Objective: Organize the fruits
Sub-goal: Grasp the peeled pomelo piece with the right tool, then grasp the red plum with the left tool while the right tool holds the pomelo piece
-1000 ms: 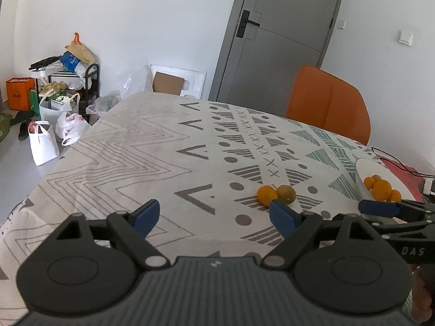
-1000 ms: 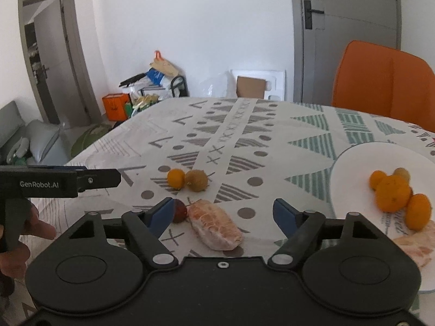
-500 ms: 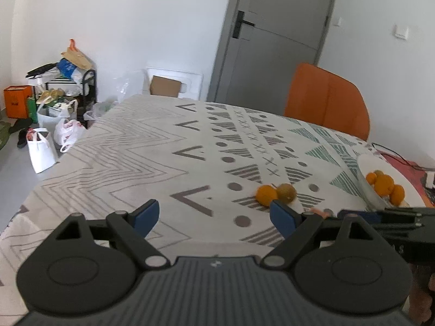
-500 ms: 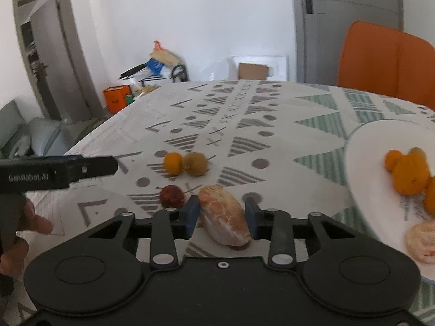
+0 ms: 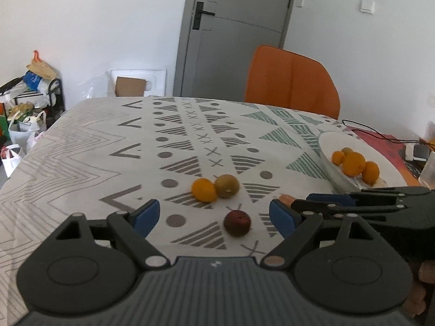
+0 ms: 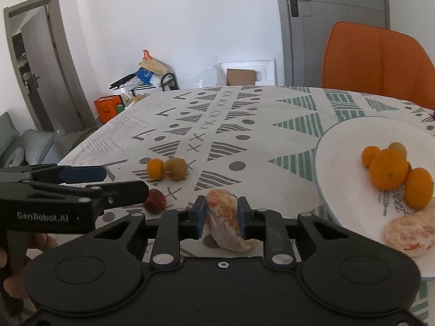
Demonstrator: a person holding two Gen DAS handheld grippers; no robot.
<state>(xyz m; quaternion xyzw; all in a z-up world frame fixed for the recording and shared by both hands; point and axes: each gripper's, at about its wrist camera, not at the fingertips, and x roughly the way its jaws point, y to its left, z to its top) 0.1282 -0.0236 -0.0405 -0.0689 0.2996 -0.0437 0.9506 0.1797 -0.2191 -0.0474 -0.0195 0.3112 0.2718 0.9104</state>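
My right gripper (image 6: 220, 218) has its two blue pads pressed on both sides of a peeled citrus segment (image 6: 227, 224), so this piece sits tight between them, low over the patterned tablecloth (image 6: 244, 125). I cannot tell if the segment touches the cloth or is lifted a little. My left gripper (image 5: 214, 217) has its jaws wide apart with nothing between the pads, and it hangs over the cloth just behind a small dark red fruit (image 5: 237, 222), which lies in the gap as the left wrist camera sees it. A little farther on the cloth, a small orange (image 5: 204, 189) and a brownish kiwi (image 5: 227, 185) lie side by side and touch each other. To the right there is a white plate (image 6: 342, 141) near the table edge. On it I see a group of oranges (image 6: 388, 172) packed together, with a small yellowish fruit (image 6: 398, 149) behind them, and one peeled citrus piece (image 6: 410, 231) at the near side of the plate. From the right wrist camera, my left gripper comes in from the left side, and its tip is just beside the dark red fruit. An orange chair (image 5: 292, 81) stands behind the table, and a grey door (image 5: 233, 35) is in the wall behind.
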